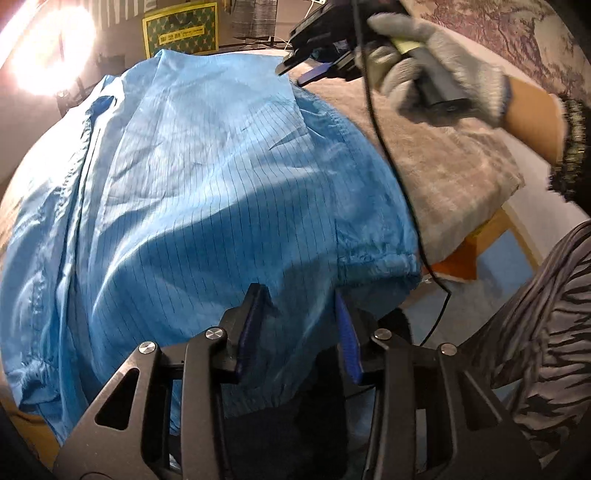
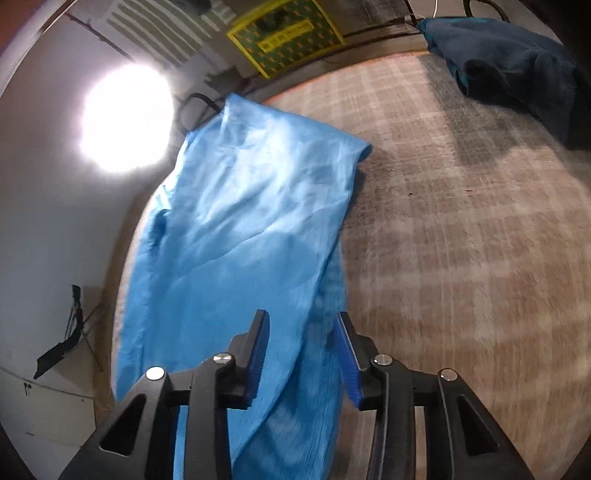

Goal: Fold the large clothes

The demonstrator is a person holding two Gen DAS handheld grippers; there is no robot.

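A large light-blue garment with thin dark stripes [image 1: 192, 192] lies spread over the table's plaid grey cloth [image 1: 443, 155]. My left gripper [image 1: 301, 299] is open just above the garment's near hem, beside a gathered cuff [image 1: 384, 258], holding nothing. In the left wrist view the right gripper [image 1: 301, 72] hangs open above the garment's far edge, held by a gloved hand [image 1: 436, 62]. In the right wrist view the garment [image 2: 243, 229] lies as a long folded strip, and my right gripper [image 2: 301, 325] is open above its right edge, empty.
A dark blue garment [image 2: 517, 77] lies heaped at the table's far right. A bright lamp [image 2: 125, 118] glares at the left. A green and yellow box [image 2: 284, 33] stands behind the table. A black cable [image 1: 391, 166] hangs from the right gripper across the cloth.
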